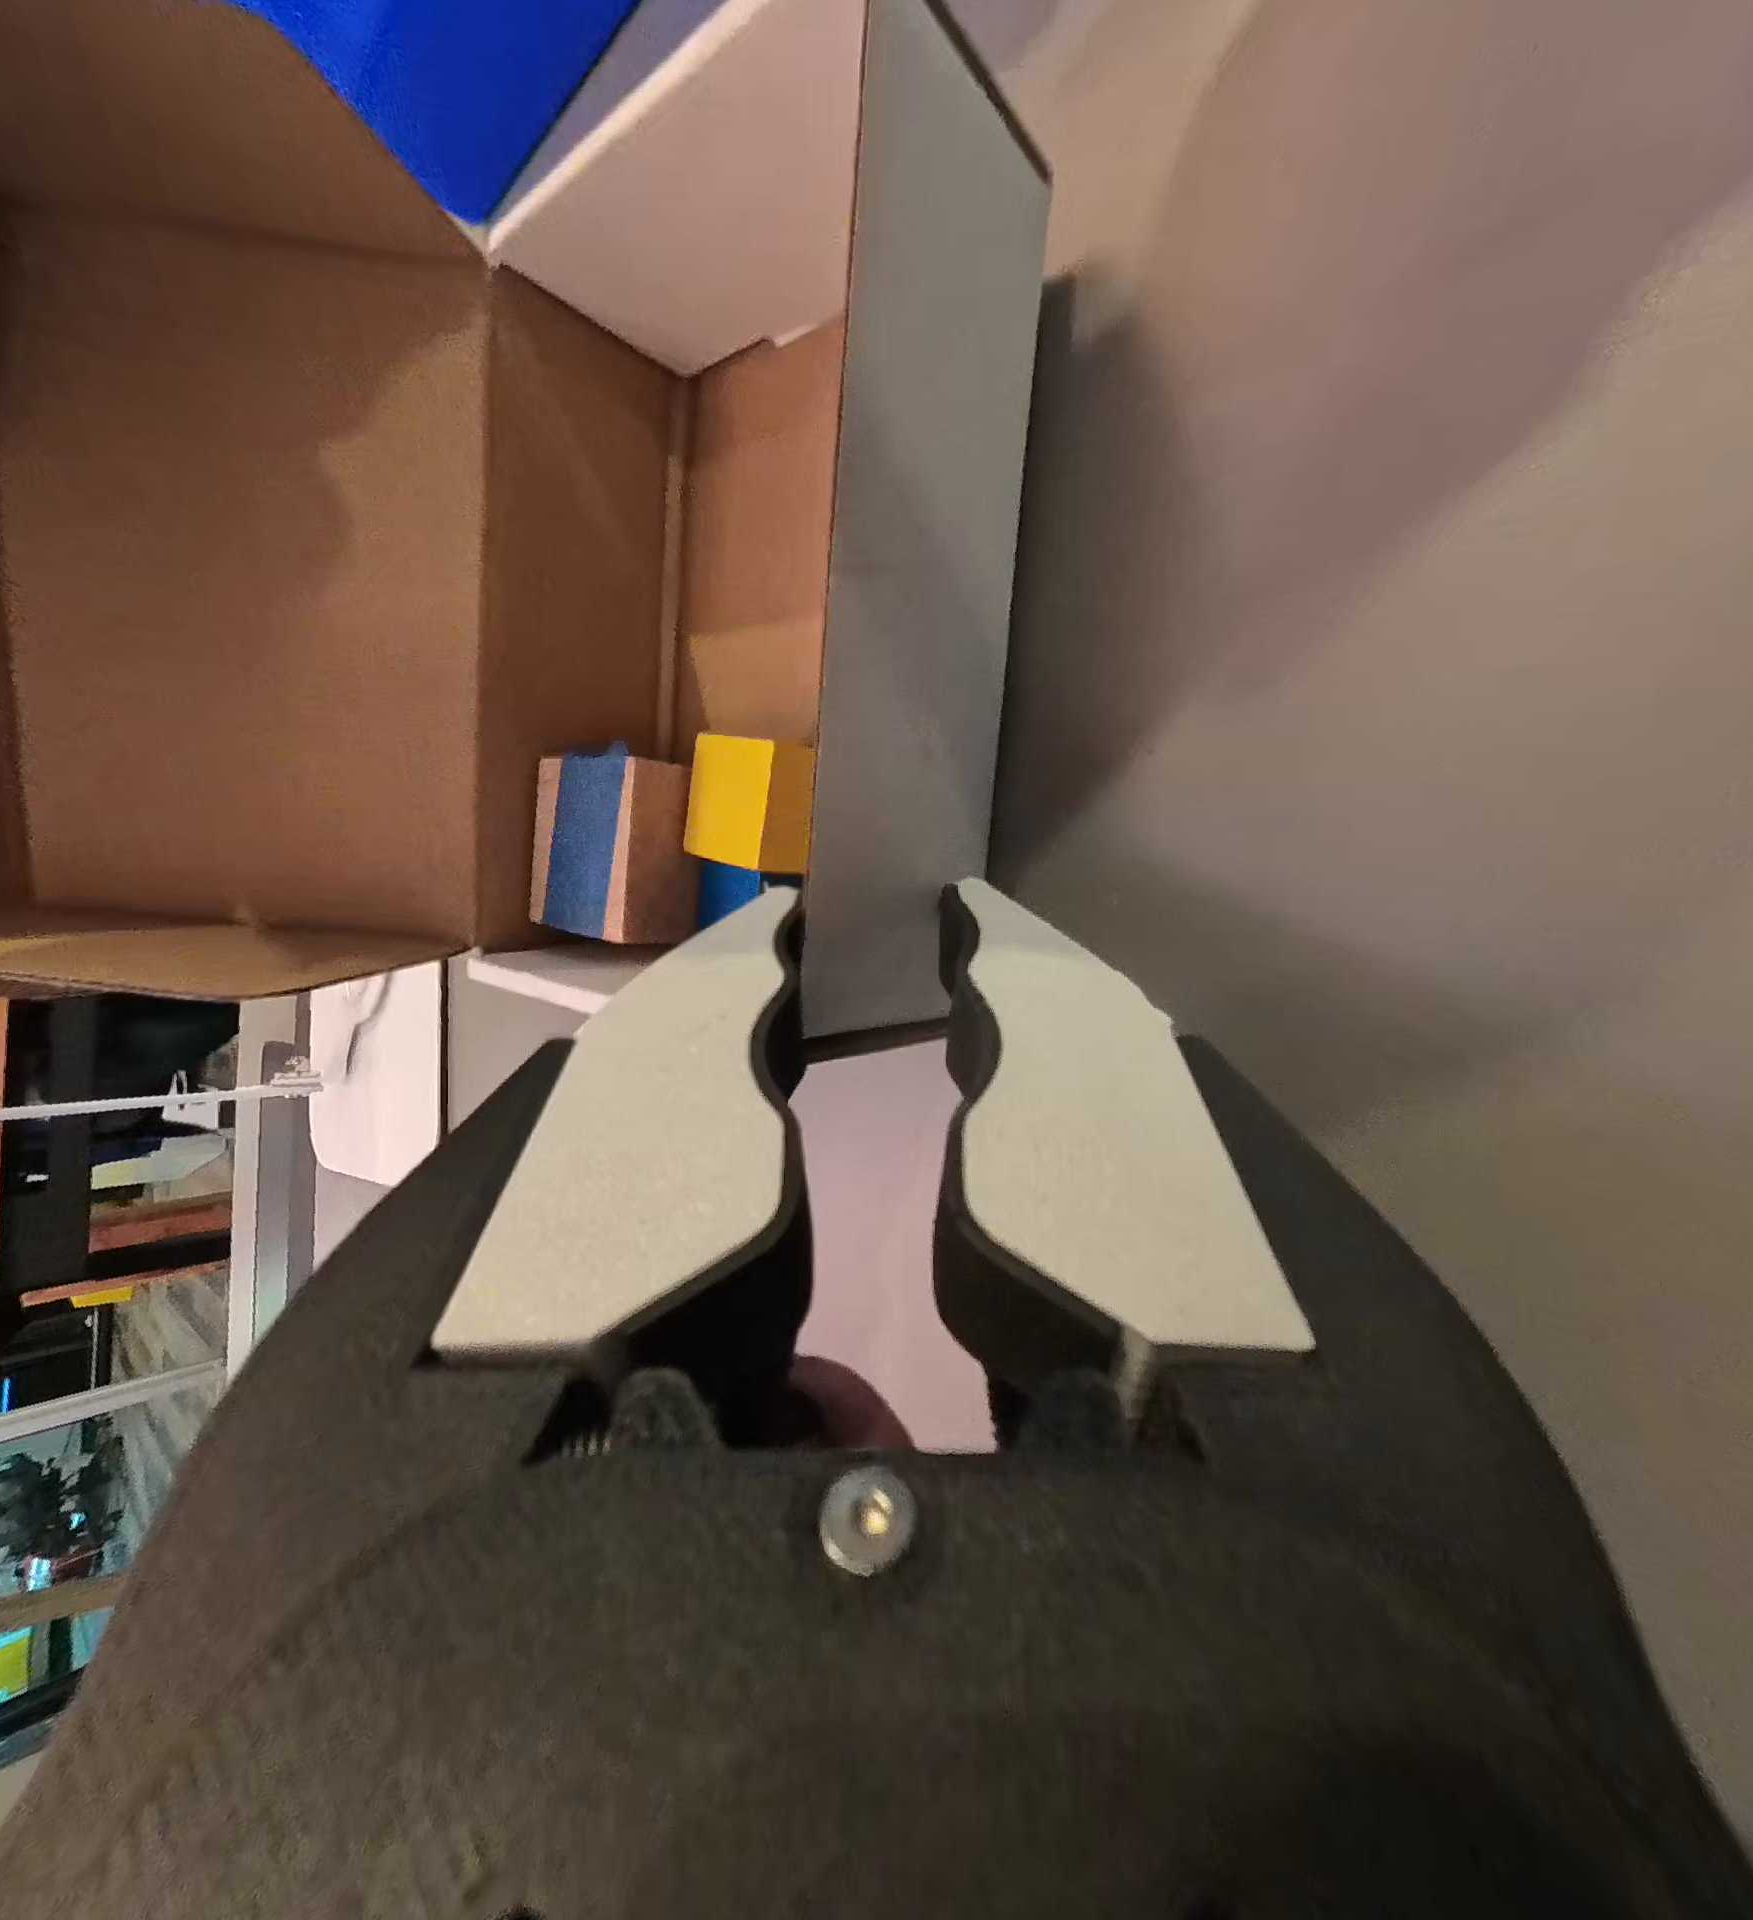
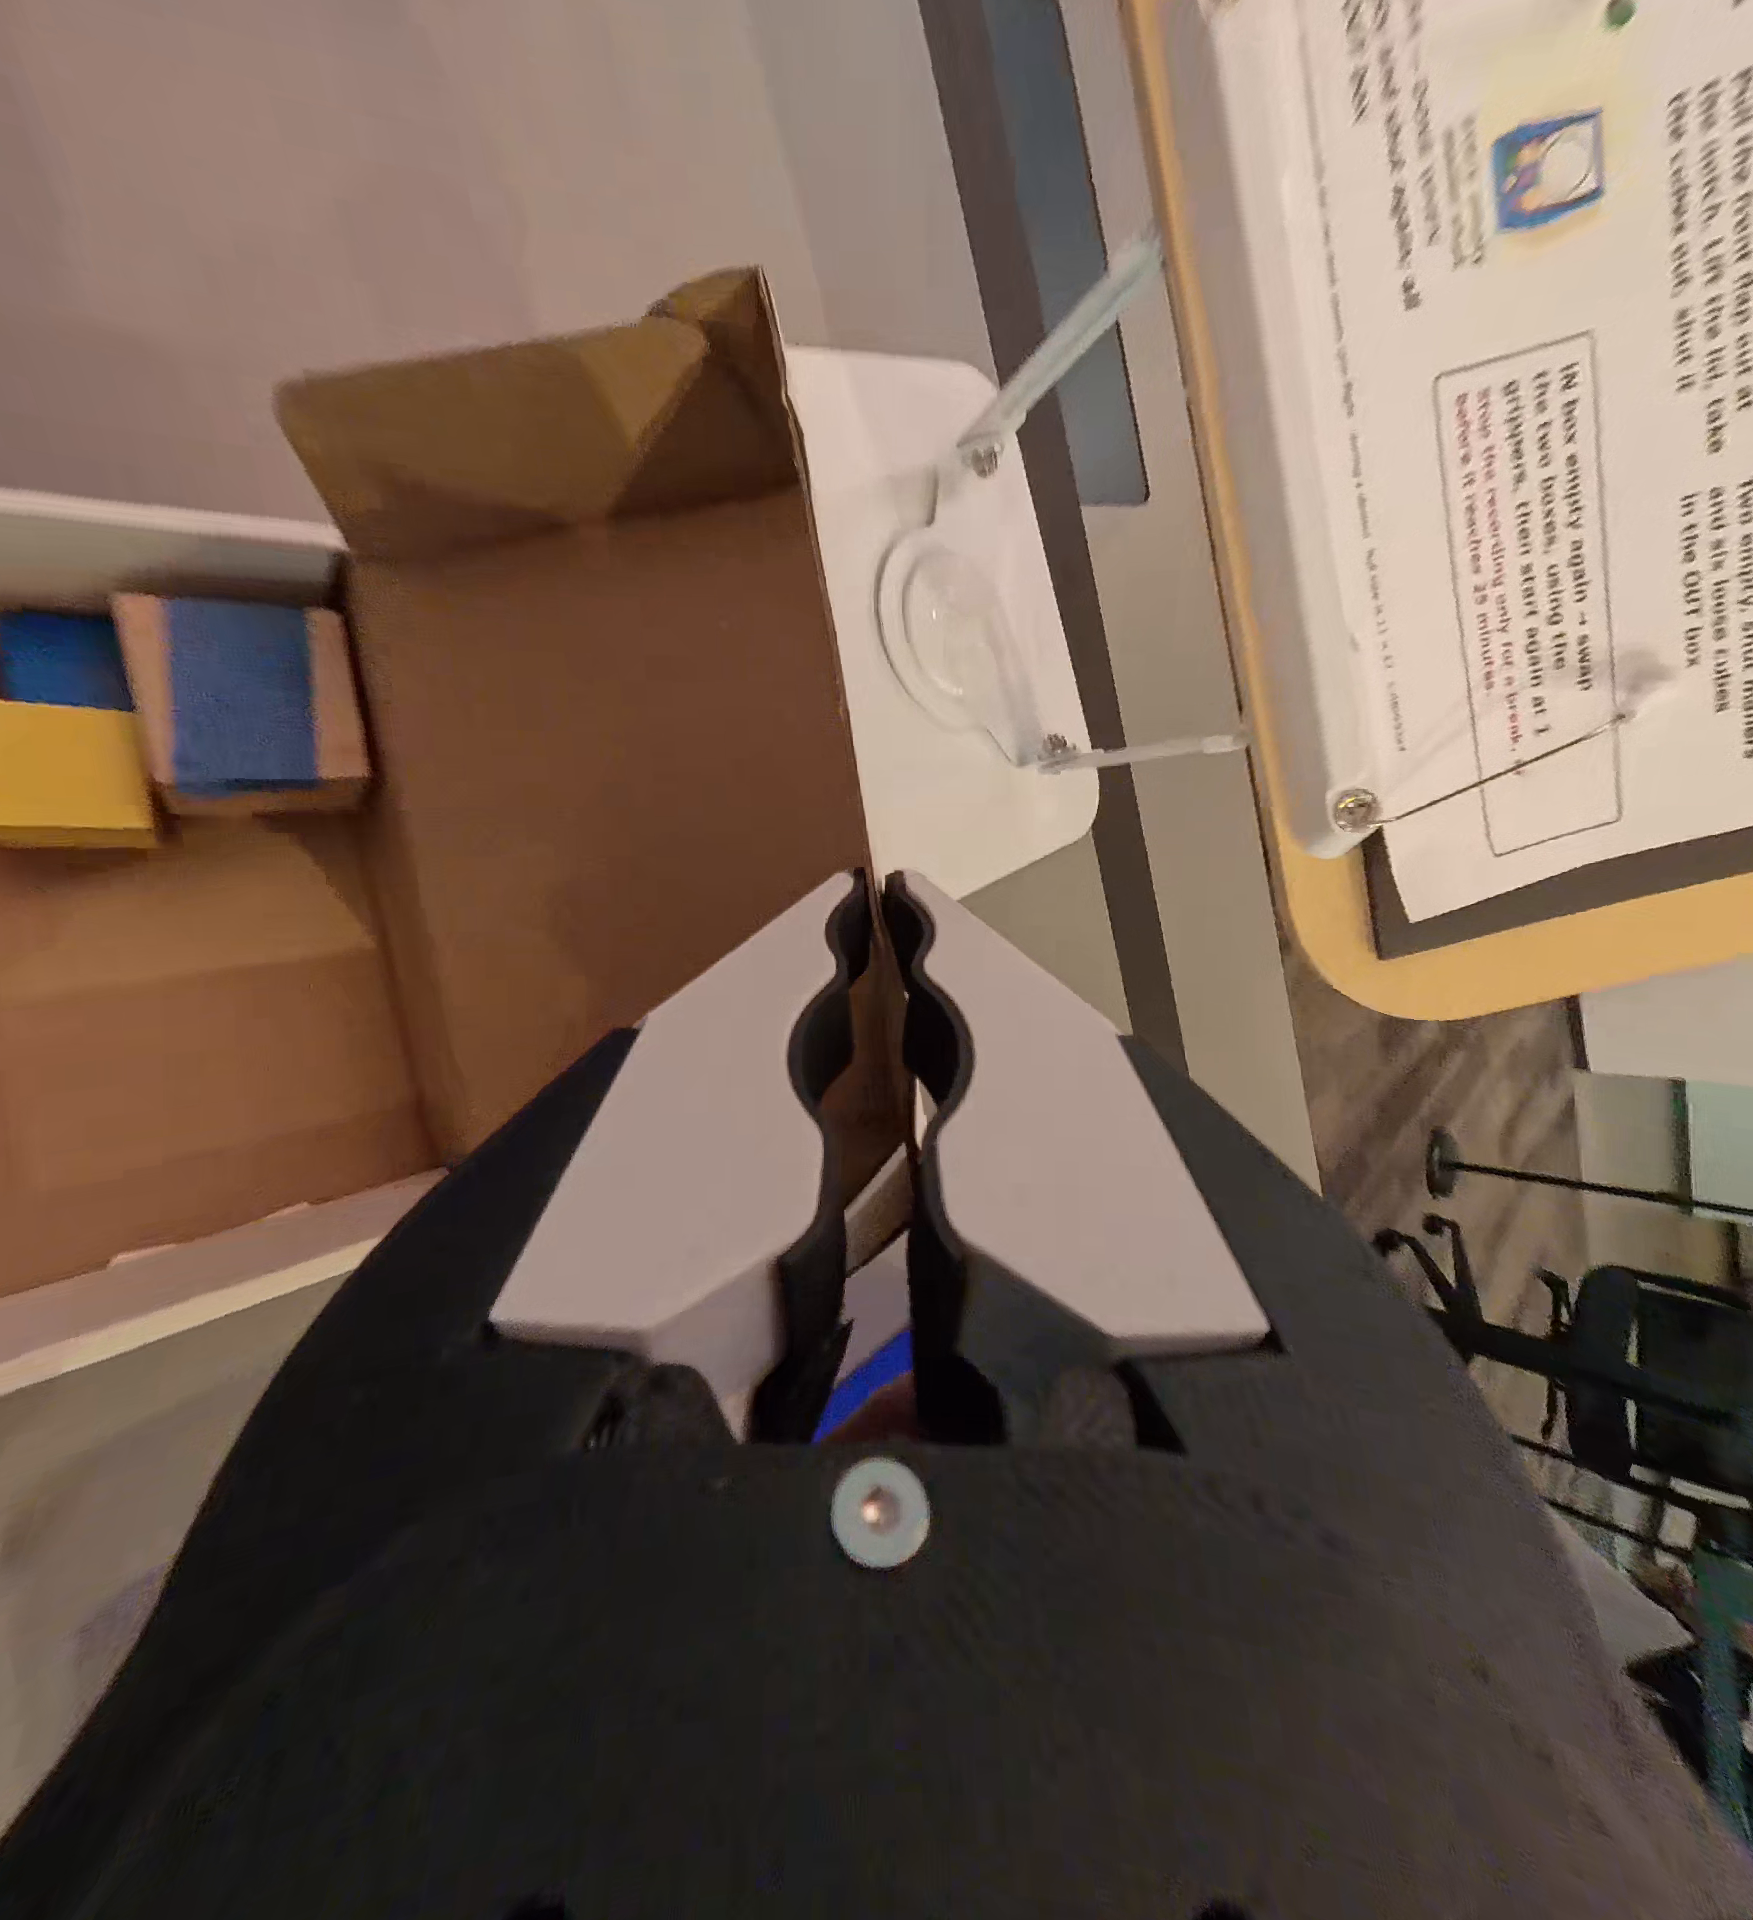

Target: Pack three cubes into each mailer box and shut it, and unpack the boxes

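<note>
A mailer box, brown inside and white outside, lies open in the left wrist view [image 1: 259, 582] and the right wrist view [image 2: 591, 727]. In one corner sit three cubes: a wooden one with a blue face [image 1: 602, 852] [image 2: 243, 707], a yellow one [image 1: 747, 800] [image 2: 56, 769] and a blue one [image 1: 732, 894] [image 2: 61, 660]. My left gripper [image 1: 870, 899] is open, with an upright grey-white box flap [image 1: 934, 571] between its fingers, against the left pad. My right gripper [image 2: 877, 883] is shut on the edge of a brown side flap [image 2: 643, 644].
The box rests on a grey table [image 1: 1423, 623]. A clear stand on a white base [image 2: 955, 623] is right beside the box. A board with a printed sheet [image 2: 1526, 468] hangs past it. Office chairs [image 2: 1578, 1351] stand at the lower right. Shelving [image 1: 72, 1195] shows beyond the box.
</note>
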The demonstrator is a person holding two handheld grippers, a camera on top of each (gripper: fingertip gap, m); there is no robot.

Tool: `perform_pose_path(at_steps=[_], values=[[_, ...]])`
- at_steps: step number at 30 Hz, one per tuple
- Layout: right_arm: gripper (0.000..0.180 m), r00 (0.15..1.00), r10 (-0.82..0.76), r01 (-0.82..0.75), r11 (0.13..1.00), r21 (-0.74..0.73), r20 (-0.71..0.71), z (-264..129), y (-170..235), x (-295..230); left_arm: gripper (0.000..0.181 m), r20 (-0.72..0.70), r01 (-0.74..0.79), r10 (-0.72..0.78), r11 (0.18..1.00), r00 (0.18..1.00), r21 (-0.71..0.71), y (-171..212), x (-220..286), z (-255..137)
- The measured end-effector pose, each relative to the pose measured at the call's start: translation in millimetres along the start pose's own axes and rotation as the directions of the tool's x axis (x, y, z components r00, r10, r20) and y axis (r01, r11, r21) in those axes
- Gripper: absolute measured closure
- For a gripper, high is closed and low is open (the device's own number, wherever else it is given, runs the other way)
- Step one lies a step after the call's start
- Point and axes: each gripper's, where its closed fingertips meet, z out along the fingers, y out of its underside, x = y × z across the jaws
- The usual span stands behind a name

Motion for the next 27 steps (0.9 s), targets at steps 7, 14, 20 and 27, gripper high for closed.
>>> perform_pose_path(at_steps=[7, 14, 20, 27], values=[[0.177, 0.997, -0.004, 0.016, 0.988, -0.156, 0.079, 57.2, 34.1, -10.7, 0.159, -0.012, -0.008, 0.008, 0.999, 1.0, -0.048, -4.2, 2.3, -0.7], [0.174, 0.982, -0.029, 0.065, 0.98, -0.188, 0.188, 76.8, 31.1, -17.9, 0.161, -0.047, 0.029, -0.032, 0.999, 0.998, -0.044, -10.7, 8.2, -3.7], [0.172, 0.968, -0.06, 0.115, 0.969, -0.217, 0.245, 88.1, 35.6, -27.9, 0.164, -0.08, 0.058, -0.06, 0.998, 0.995, -0.028, -9.8, 11.5, -7.4], [0.167, 0.936, 0.02, 0.078, 0.962, -0.26, 0.352, 109.6, 45.6, -51.2, 0.165, -0.087, 0.062, -0.065, 0.998, 0.994, -0.031, -12.4, 14.1, -6.8]])
